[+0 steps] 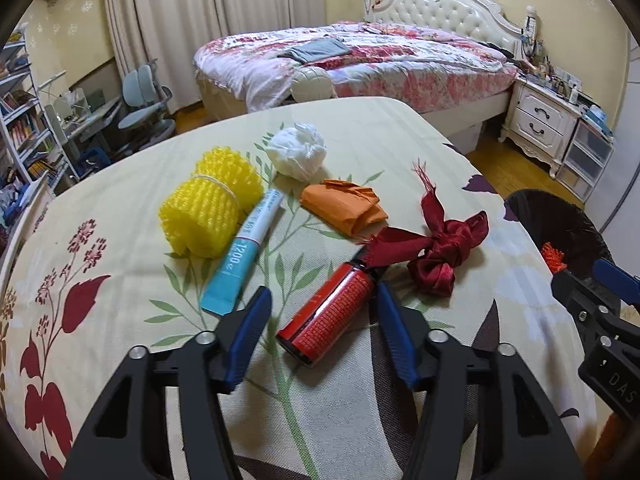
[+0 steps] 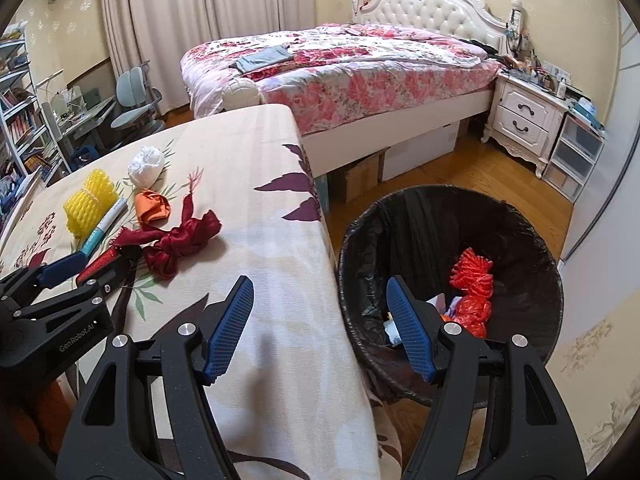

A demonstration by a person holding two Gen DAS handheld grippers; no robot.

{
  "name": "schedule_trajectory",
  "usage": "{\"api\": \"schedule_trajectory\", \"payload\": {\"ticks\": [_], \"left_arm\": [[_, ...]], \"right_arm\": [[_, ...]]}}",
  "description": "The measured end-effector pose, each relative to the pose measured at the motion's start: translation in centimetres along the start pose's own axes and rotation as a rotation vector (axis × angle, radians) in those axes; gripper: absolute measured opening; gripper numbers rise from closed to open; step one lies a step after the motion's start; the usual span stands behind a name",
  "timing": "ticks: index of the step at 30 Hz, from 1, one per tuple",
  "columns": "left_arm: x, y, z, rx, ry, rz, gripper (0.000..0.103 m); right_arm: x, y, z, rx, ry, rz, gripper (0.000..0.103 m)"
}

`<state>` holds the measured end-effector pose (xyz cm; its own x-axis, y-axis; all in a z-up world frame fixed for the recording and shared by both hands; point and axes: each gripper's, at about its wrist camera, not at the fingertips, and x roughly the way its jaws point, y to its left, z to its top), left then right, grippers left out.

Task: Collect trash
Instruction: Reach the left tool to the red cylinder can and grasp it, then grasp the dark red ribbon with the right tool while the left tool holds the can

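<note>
Table [image 1: 120,360], floral cloth cover, items listed left to right as the left wrist view shows them.

1. Yellow foam netting [image 1: 208,204], two rolls bound with string, lying at the left of the group.
2. Blue-and-white tube [image 1: 244,248], flat on the cloth, touching the netting's right side.
3. White crumpled bag [image 1: 296,152], toward the far edge, behind the tube.
4. Orange folded paper [image 1: 344,208], just in front of the bag.
5. Red cylinder [image 1: 328,314], lying on its side, black tip toward the ribbon. It lies between the left gripper [image 1: 320,312] jaws; the right pad is against its upper end, the left pad stands clear. Jaws partly open, no firm grip visible.
6. Dark red ribbon [image 1: 436,256], knotted, touching the cylinder's tip.
7. Bin [image 2: 536,248], black liner, on the wood floor just beside the table's right edge. Contains red netting [image 2: 472,280] and paper scraps.
8. Right gripper [image 2: 320,320], jaws wide apart, holding nothing, straddling the table edge and bin rim.
</note>
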<state>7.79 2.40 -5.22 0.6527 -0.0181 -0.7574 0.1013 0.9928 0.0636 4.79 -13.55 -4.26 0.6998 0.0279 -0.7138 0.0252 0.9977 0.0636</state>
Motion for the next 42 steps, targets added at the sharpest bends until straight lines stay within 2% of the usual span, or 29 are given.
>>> {"api": "schedule_trajectory", "payload": {"ticks": [3, 8, 26, 36, 37, 39, 41, 42], "left_arm": [[0.2, 0.3, -0.2, -0.014, 0.018, -0.025, 0.037], [-0.2, 0.6, -0.6, -0.009, 0.010, -0.028, 0.028], [-1.2, 3.2, -1.6, -0.054, 0.000, 0.005, 0.028], [-1.1, 4.3, -1.7, -0.081, 0.000, 0.016, 0.028], [-1.1, 4.4, -1.7, -0.081, 0.001, 0.015, 0.028], [-1.0, 4.3, -1.6, -0.081, 0.000, 0.016, 0.027], [-1.0, 4.3, -1.6, -0.082, -0.001, 0.015, 0.028], [-1.0, 4.3, -1.7, -0.084, 0.000, 0.015, 0.027]], "right_arm": [[0.2, 0.5, 0.1, -0.005, 0.005, 0.010, 0.067], [0.6, 1.5, 0.2, -0.016, 0.015, 0.030, 0.068], [2.1, 6.8, 1.4, -0.091, 0.043, 0.113, 0.068], [4.2, 8.8, 2.0, -0.115, 0.085, 0.102, 0.068], [4.2, 8.9, 2.0, -0.117, 0.085, 0.099, 0.067], [4.0, 8.8, 1.9, -0.118, 0.081, 0.098, 0.058], [3.8, 8.8, 1.8, -0.124, 0.077, 0.091, 0.043], [3.7, 8.8, 1.7, -0.125, 0.075, 0.091, 0.040]]}}
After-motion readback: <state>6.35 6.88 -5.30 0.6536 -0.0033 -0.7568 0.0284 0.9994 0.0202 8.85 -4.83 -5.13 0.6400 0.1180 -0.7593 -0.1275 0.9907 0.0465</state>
